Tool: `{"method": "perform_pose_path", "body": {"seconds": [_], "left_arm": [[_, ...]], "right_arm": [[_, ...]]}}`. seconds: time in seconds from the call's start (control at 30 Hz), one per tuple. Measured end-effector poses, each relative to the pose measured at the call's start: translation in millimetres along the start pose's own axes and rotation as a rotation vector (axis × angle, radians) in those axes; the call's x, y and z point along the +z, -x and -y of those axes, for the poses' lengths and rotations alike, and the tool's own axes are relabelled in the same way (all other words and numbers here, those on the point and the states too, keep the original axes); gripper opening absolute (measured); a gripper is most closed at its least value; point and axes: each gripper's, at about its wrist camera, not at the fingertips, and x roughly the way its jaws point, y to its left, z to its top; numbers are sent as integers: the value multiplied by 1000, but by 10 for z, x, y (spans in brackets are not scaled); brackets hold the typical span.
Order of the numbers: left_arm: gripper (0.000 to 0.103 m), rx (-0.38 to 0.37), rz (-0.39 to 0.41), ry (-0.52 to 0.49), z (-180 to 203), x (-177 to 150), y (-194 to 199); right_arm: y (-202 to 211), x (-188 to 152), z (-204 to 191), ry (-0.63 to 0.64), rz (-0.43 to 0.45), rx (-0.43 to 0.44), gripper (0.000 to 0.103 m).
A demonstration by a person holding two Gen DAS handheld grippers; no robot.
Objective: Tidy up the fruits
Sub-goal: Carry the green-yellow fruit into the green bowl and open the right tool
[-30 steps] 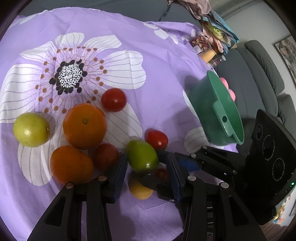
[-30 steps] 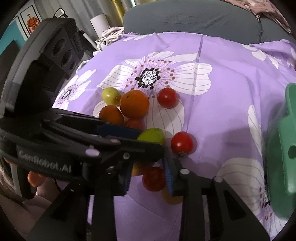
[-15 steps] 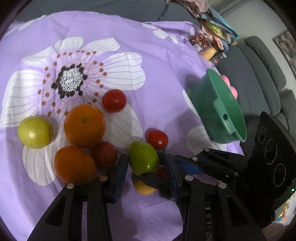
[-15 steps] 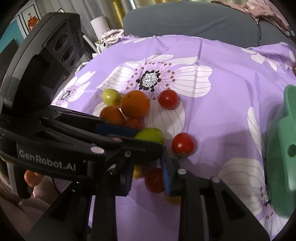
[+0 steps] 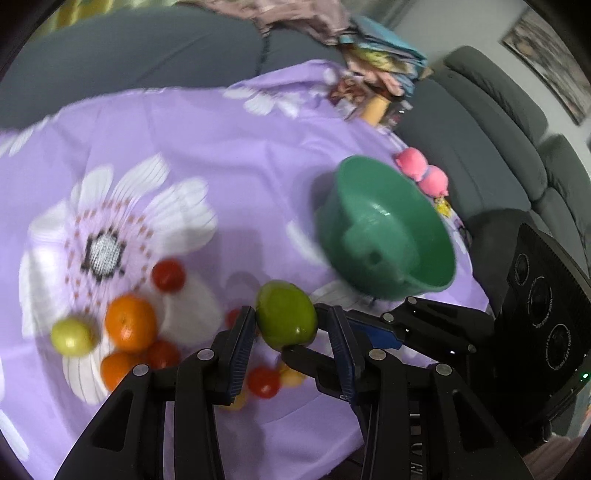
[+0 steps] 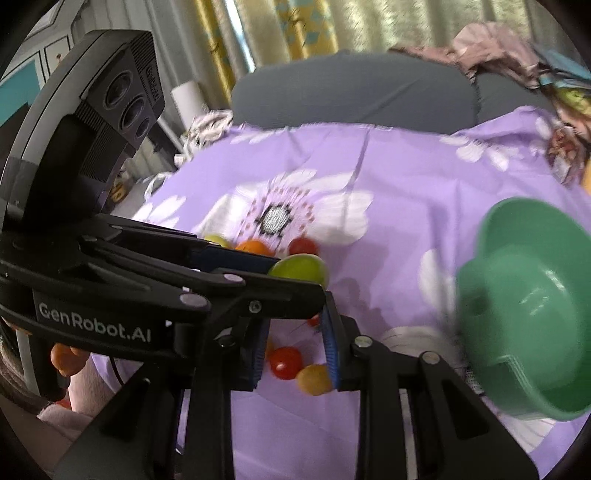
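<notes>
Left gripper [image 5: 287, 325] pinches the green fruit [image 5: 286, 316] between both pads, clear above the purple cloth [image 5: 236, 147]. Right gripper [image 6: 295, 347] jaws are pressed close with nothing between them; a red tomato [image 6: 285, 363] and a yellow fruit [image 6: 314, 379] lie on the cloth below. Only the left view shows the pink balls [image 5: 421, 170] behind the green bowl [image 5: 424, 258].

green fruit [image 5: 286, 316] gripped aloft, others on cloth

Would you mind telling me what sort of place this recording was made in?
Most likely a home living room: a grey upholstered sofa beside the purple flowered cloth, yellow patterned curtains behind, and a framed picture on the wall.
</notes>
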Motion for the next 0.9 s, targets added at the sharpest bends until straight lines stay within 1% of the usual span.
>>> {"method": "perform_pose_path", "body": {"seconds": [0.13, 0.27, 0.37, 0.53, 0.77, 0.87, 0.9], "left_arm": [[40, -14, 11, -67, 271, 201, -74], [40, -32, 3, -132, 530, 379, -221], [40, -56, -14, -179, 716, 518, -398], [40, -87, -44, -234, 967, 630, -615], [40, -117, -71, -247, 1109, 679, -783], [40, -102, -71, -242, 1119, 679, -806], [44, -79, -70, -243, 1096, 677, -803]], "right_arm": [[218, 49, 195, -27, 54, -48, 27], [377, 41, 407, -66, 90, -101, 27], [487, 7, 592, -103, 109, -139, 27], [600, -75, 874, -161, 118, -190, 27], [613, -144, 1088, -209, 110, -221, 29], [583, -162, 1103, -215, 101, -226, 29], [580, -168, 1104, -215, 99, -225, 29]]}}
